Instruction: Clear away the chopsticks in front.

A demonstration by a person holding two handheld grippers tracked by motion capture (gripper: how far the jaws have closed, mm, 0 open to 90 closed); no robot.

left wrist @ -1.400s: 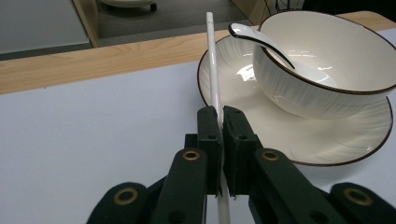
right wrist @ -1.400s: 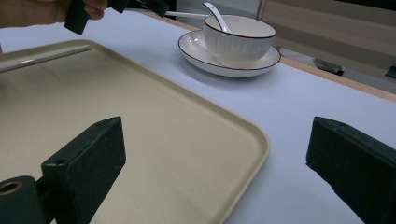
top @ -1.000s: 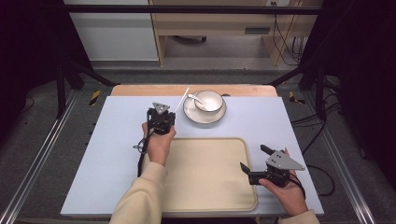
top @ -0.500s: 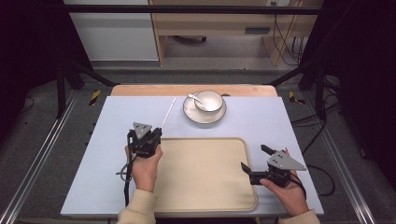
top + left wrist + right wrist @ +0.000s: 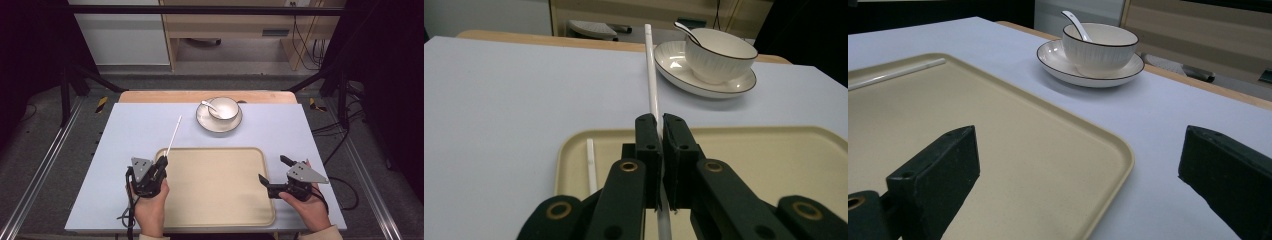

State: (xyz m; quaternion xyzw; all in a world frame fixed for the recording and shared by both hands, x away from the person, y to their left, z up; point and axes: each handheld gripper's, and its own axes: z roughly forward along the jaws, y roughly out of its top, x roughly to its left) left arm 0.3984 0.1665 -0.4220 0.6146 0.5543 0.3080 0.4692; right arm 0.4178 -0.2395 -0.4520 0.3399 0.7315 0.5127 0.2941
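Chopstick (image 5: 651, 75) clamped in the left gripper (image 5: 161, 164) over the near left corner of the tray (image 5: 220, 220).

The jaws of that gripper are shut tight on the white stick, which slants up and away over the tray's far rim toward the far side of the table (image 5: 125, 135). A second white stick (image 5: 591, 162) lies flat inside the tray, just left of the jaws. The right gripper (image 5: 272, 176) rests at the tray's near right edge, its jaws wide apart and holding nothing. Farther off, a bowl (image 5: 223, 107) with a spoon (image 5: 207, 105) in it stands on a saucer (image 5: 205, 120).
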